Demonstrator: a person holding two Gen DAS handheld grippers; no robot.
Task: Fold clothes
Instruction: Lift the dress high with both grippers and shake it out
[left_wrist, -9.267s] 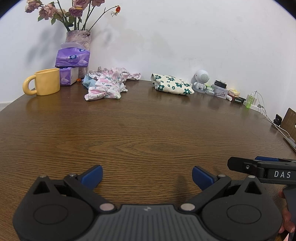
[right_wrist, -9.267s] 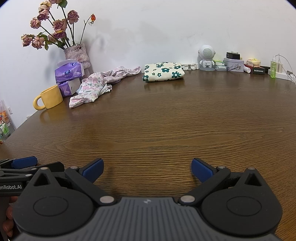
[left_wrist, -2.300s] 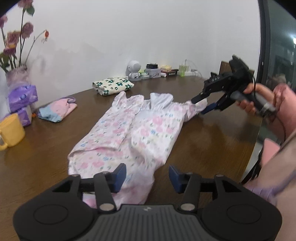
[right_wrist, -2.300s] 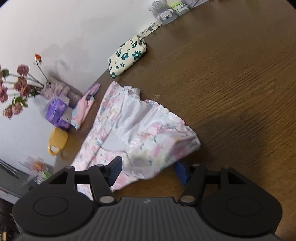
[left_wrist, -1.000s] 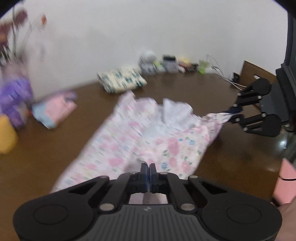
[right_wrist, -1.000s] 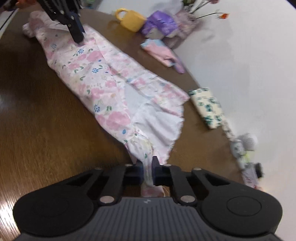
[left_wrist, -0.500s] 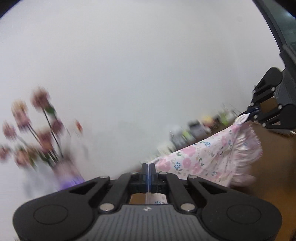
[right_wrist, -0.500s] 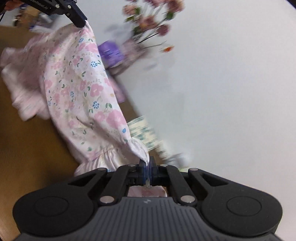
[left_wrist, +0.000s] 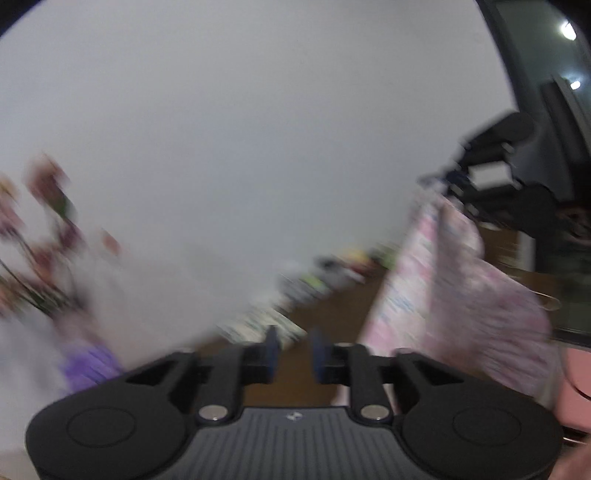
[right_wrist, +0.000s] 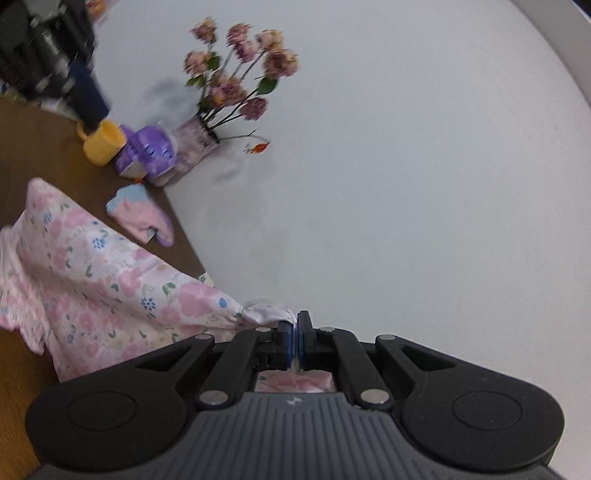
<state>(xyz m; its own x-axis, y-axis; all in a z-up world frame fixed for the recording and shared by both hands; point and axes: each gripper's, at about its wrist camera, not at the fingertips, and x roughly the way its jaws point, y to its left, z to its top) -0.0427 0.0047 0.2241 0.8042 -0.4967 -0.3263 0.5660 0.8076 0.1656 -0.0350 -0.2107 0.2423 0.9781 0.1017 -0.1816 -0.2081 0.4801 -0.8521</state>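
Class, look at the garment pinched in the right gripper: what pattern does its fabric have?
The garment has pink flowers with small blue ones on pale fabric, clearest in the right wrist view.

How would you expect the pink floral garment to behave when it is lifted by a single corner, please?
Probably very floppy: pinched at one corner by the right gripper, the pink floral garment sags in loose folds toward the table. It likely weighs little, since a thin pinch holds it. It may swing.

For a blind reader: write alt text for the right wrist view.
The right gripper is shut on a corner of the pink floral garment, which drapes down to the wooden table. Behind stand a yellow mug, purple tissue packs and a vase of dried roses.
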